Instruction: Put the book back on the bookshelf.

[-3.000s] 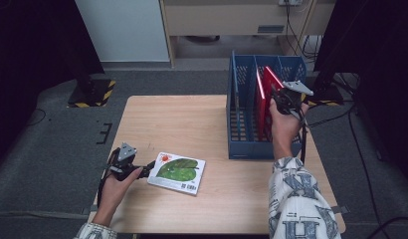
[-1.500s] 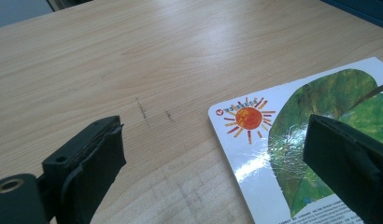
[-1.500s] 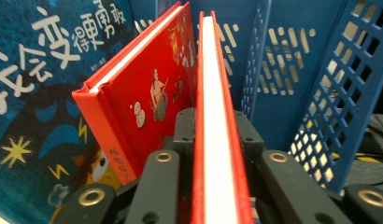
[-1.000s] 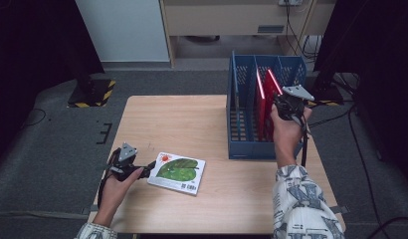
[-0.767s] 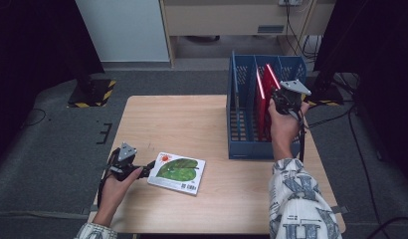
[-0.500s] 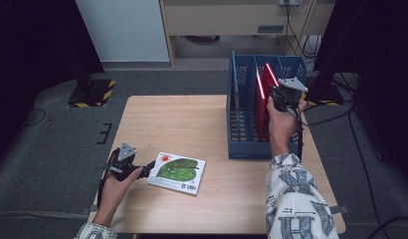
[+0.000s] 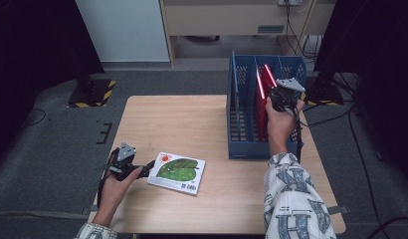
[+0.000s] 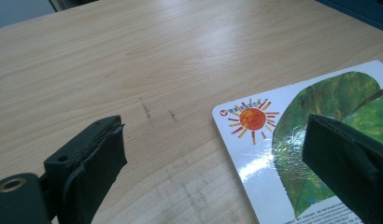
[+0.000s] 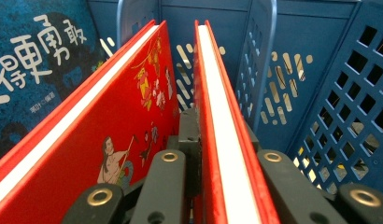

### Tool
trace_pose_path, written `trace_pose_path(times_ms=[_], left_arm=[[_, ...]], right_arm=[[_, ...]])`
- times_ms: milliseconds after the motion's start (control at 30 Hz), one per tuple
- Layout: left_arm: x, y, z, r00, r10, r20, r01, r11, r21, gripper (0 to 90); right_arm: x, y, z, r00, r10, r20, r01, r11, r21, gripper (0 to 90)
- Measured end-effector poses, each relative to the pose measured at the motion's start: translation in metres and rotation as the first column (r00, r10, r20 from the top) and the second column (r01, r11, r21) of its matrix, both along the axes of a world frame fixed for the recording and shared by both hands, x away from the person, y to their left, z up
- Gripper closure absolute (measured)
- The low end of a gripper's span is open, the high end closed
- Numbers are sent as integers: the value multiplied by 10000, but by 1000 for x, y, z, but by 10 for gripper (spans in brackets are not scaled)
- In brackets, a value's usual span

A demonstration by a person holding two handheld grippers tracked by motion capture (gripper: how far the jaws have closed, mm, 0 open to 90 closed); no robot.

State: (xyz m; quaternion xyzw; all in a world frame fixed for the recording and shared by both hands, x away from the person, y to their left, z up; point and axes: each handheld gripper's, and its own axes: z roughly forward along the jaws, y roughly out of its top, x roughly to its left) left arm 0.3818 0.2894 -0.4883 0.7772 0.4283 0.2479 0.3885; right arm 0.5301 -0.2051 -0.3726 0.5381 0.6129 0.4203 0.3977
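Note:
A green picture book with a sun on its cover lies flat near the table's front left. My left gripper rests at that book's left edge, open; the left gripper view has one jaw over bare wood and the other over the green book, left gripper pressing nothing. At the right a blue slotted rack holds two red books on edge. My right gripper is shut on the right-hand red book. In the right gripper view the right gripper clamps the held red book.
The second red book leans left of the held one, and a dark blue book with white characters stands beyond it. A rack divider and the rack's perforated wall are close on the right. Bare wooden tabletop spans the middle.
My right gripper has shifted slightly left and down in the rack with the red book still in it. The left gripper and the green book have stayed put.

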Motion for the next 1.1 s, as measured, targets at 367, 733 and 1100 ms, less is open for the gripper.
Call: trace_pose_path(times_ms=[367,733,1100], left_arm=[[0,0,0,10000,-10,-16,10,10000,4,51],[0,0,0,10000,-2,-10,2,10000,-7,51],[0,-1,0,10000,15,11,-15,10000,-55,51]], right_arm=[[-2,1,0,9998,176,-67,-176,9998,26,784],[-5,2,1,9989,436,-156,-435,9990,44,762],[-14,3,8,9978,665,38,-665,9978,-44,718]])
